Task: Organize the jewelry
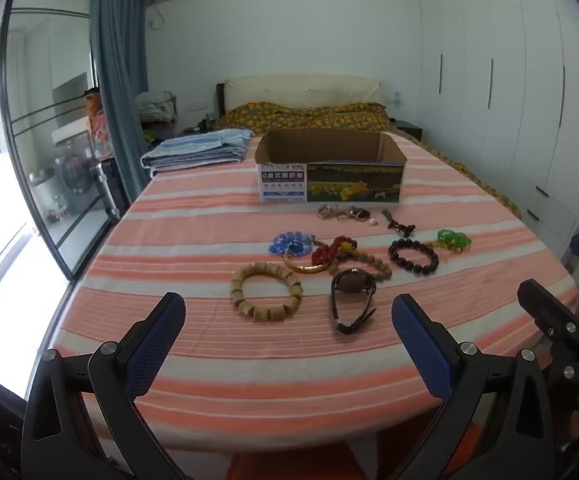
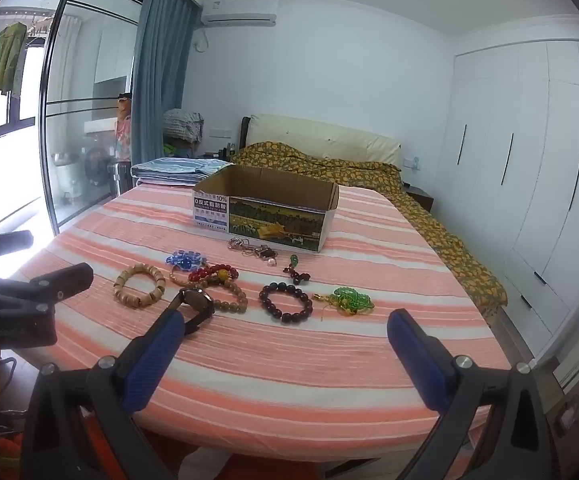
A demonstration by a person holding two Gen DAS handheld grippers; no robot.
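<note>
Wooden beads make the tan bracelet light, stiff and a little slick, so I would pinch it across one side of the ring. It lies on the striped bed just beyond the left gripper, left of the watch and nearer than the box. Both the left and the right gripper stand wide and hold nothing.

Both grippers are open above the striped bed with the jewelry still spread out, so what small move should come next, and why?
Probably ease the left gripper forward and down onto the tan wooden bead bracelet. It lies nearest that gripper, apart from the tangled pieces, and nothing seems to be in the open cardboard box yet. The right gripper is open too, with the dark round-bead bracelet ahead of it.
</note>
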